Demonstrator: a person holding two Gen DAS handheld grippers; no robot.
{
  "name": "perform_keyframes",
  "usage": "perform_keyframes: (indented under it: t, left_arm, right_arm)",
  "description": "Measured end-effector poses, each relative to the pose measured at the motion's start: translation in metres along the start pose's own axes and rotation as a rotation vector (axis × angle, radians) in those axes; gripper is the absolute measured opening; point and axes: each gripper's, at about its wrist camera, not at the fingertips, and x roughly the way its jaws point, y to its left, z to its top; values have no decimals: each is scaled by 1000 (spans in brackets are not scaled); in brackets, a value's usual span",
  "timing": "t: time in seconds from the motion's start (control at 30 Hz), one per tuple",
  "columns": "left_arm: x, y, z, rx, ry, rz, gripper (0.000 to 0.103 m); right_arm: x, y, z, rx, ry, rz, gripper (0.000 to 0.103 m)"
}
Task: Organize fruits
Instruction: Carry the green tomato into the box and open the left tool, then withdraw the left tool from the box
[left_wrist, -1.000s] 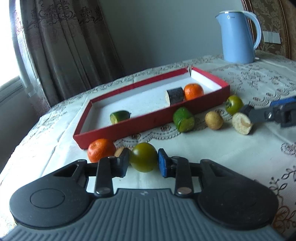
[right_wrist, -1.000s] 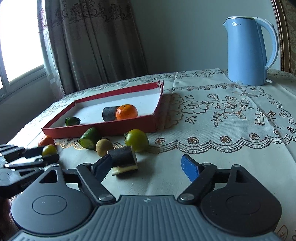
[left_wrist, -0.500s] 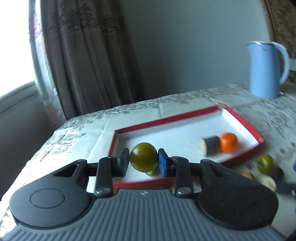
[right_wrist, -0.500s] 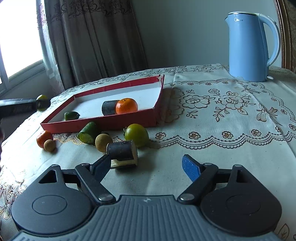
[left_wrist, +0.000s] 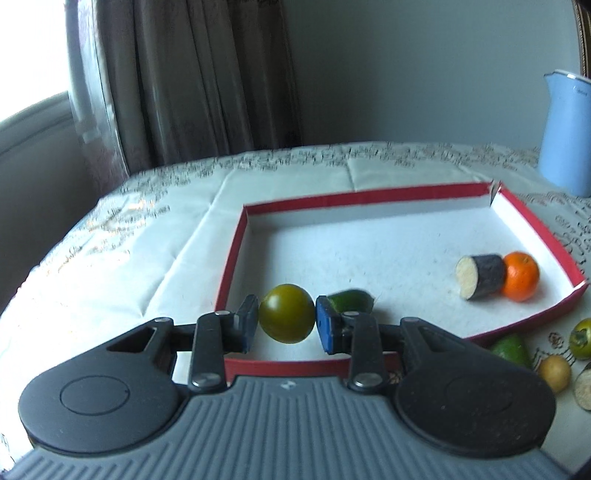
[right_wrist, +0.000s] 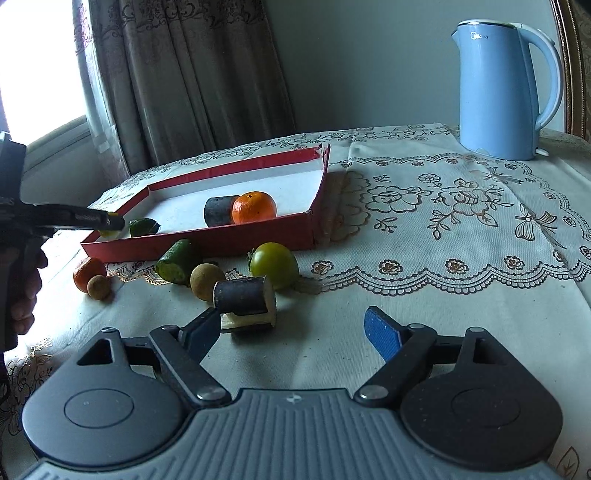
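Note:
My left gripper (left_wrist: 286, 323) is shut on a round olive-green fruit (left_wrist: 286, 318) and holds it just over the near left corner of the red tray (left_wrist: 369, 192). Inside the tray lie a green cut piece (left_wrist: 349, 300), a dark cut cylinder (left_wrist: 480, 276) and an orange (left_wrist: 521, 276). In the right wrist view the left gripper (right_wrist: 107, 221) reaches in from the left over the tray's (right_wrist: 229, 240) corner. My right gripper (right_wrist: 291, 326) stands open low over the cloth. A dark cut piece (right_wrist: 243, 297) lies beside its left finger, not gripped.
Loose on the lace tablecloth in front of the tray are a green tomato-like fruit (right_wrist: 275, 264), a green cut piece (right_wrist: 177, 260), a brown round fruit (right_wrist: 207, 277), a small orange (right_wrist: 88, 271) and a small brown ball (right_wrist: 99, 287). A blue kettle (right_wrist: 506, 92) stands far right. A curtain hangs behind.
The left gripper lifted the olive-green fruit off the cloth and carried it over the tray's near left corner. The right gripper stayed where it was, still open.

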Motion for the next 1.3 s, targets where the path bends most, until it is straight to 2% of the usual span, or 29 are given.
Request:
perform_keyframes:
  t: [0.2,0.27,0.33,0.4,0.47,0.57,0.73,0.87,1.0,1.07,1.17,1.3]
  left_arm:
    - [7,-2,-5,2,27,9,32]
    - [7,-3,-5,4,26,11,38]
    - [6,-4,-6,10,18,19,51]
    - [4,-5,-7,15,12,21,59]
    - [0,-4,-8,14,1,26,64]
    - [-16,3,-9,-18,-34,29,67]
    - [-64,18,-23,-69,-138,71,85]
    - [-93,32,-45,-99,-170,106,88]
    - [-102,41,-68,-126,-150,160,99]
    - [-99,44,-74,-132,-98,169,101]
    - [-94,49,-82,-158,-8,143,101]
    - [-85,46,-95,-151,65,95,101]
  right_arm:
    - [0,0,0,2,0,3,86]
    - [1,0,0,2,1,2,86]
    - [1,-1,0,2,1,2,86]
    - [1,-1,0,1,1,2,86]
    - [0,-1,0,0,1,2,86]
    - [0,0,0,-4,2,-1,86]
    - [0,2,0,-14,0,-6,86]
    - [-2,6,-1,-41,-16,-7,86]
    - [-3,14,-1,-96,-31,-14,86]
    - [-3,19,-1,-122,-30,-21,86]
    - [-2,24,0,-152,-28,-33,86]
    - [0,27,1,-171,-22,-46,86]
